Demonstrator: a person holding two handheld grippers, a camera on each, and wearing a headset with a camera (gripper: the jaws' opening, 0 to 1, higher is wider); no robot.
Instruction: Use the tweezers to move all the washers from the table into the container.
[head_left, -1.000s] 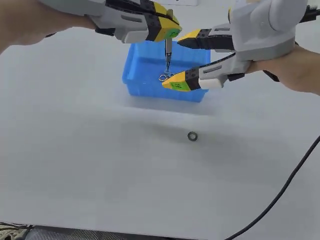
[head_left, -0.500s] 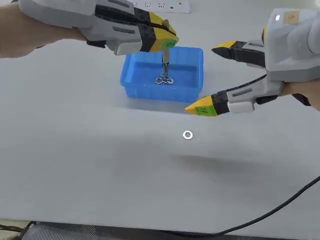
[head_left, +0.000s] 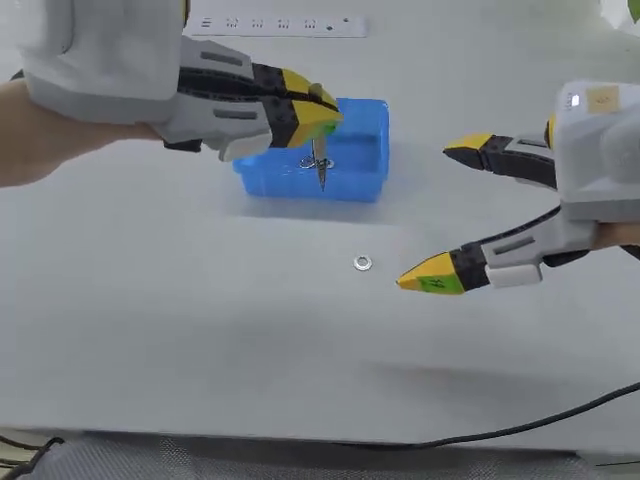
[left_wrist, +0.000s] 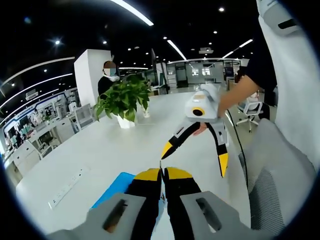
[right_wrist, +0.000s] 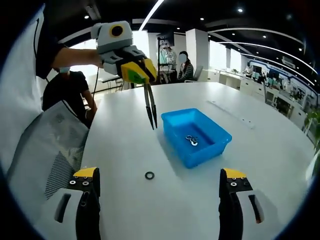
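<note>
Left gripper (head_left: 325, 110) clamps tweezers (head_left: 320, 170) | right gripper (head_left: 424, 217) spread wide | washer (head_left: 362, 262) on table (head_left: 200, 320)

There is one washer (head_left: 362, 263) on the table (head_left: 200, 330), at least two washers (right_wrist: 190, 140) in one container (head_left: 300, 186), and one tweezers (head_left: 320, 172).
</note>
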